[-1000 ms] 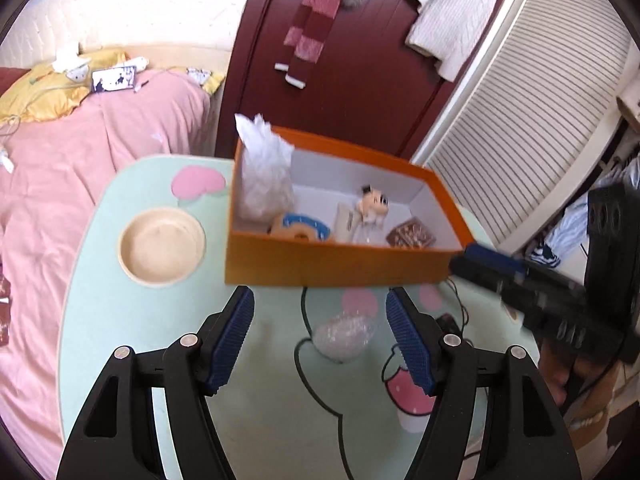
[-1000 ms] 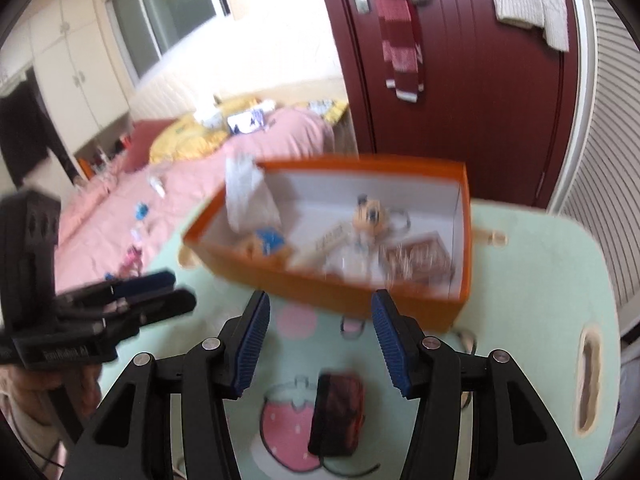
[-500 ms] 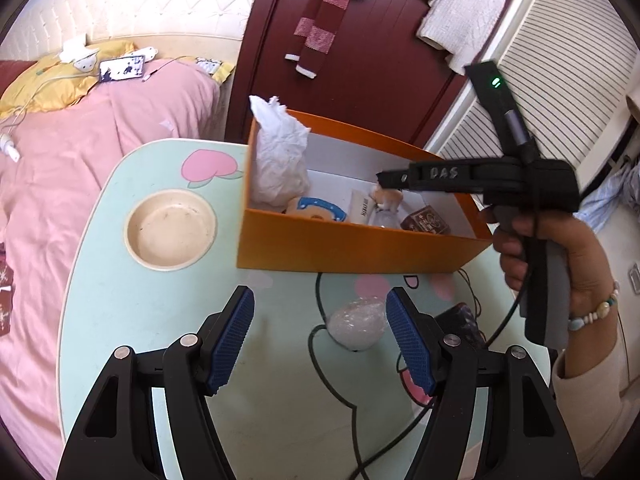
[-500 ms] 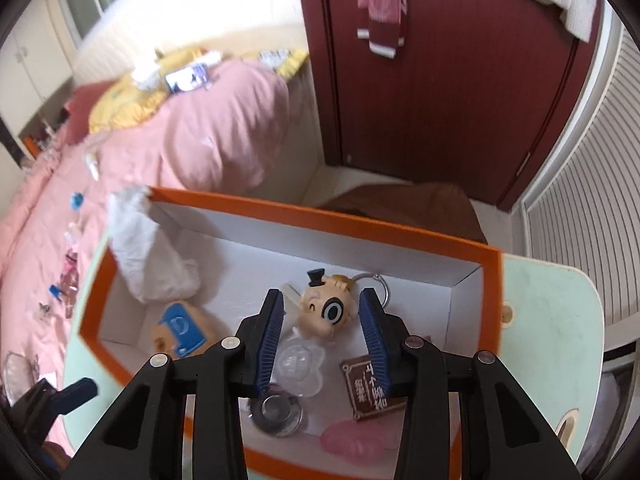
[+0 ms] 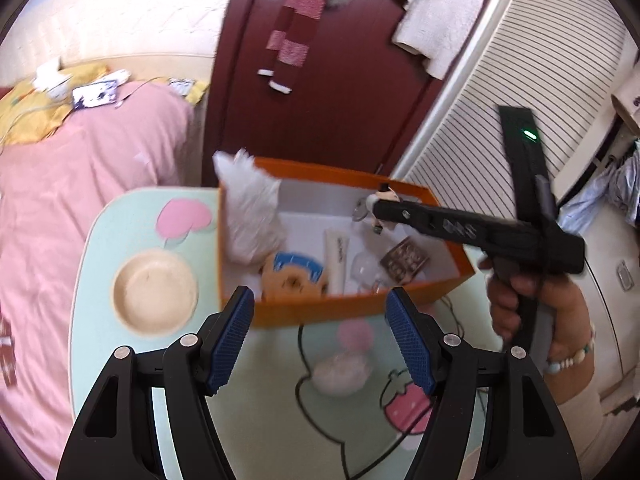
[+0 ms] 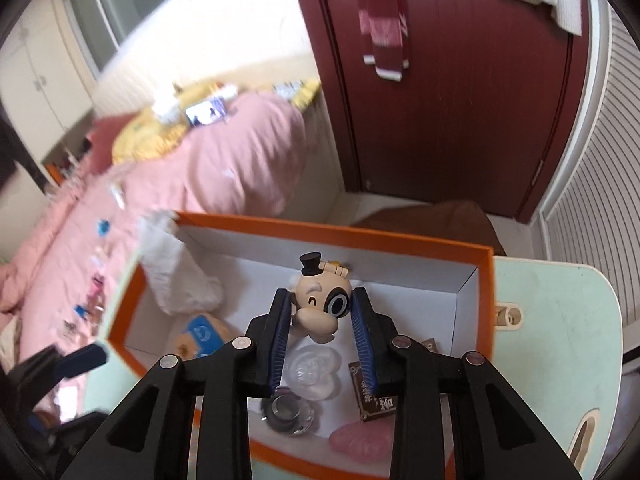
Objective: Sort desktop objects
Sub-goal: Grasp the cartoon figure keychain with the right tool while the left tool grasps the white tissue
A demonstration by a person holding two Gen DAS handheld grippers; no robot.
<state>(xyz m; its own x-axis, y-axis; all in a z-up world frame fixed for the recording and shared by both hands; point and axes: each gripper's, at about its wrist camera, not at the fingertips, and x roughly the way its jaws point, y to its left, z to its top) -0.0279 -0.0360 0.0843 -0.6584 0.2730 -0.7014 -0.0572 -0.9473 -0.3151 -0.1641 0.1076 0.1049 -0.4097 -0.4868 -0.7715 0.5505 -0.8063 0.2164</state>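
An orange box [image 5: 320, 314] with a white inside stands on the mint-green table [image 5: 256, 420]. My right gripper [image 6: 321, 298] is shut on a cartoon figure head with a black top hat [image 6: 320, 306], held above the box floor. In the left wrist view that gripper [image 5: 380, 210] reaches in over the box's far right part with the figure [image 5: 386, 194] at its tip. My left gripper [image 5: 320, 300] hangs open over the table just in front of the box, nothing between its fingers. A clear crumpled pouch [image 5: 340, 372] lies on the table below it.
Inside the box lie a white plastic bag [image 5: 250, 216], a blue-and-tan ring toy [image 5: 292, 276], a white tube [image 5: 338, 260], a brown card [image 6: 376, 396], a clear heart-shaped piece [image 6: 312, 368] and a small jar [image 6: 286, 412]. A cream bowl [image 5: 154, 292] sits left of the box. A pink bed [image 5: 60, 200] borders the table.
My right gripper went from the table front into the box, shut on the cartoon figure and raised it. The left gripper stayed open and pulled back a little.
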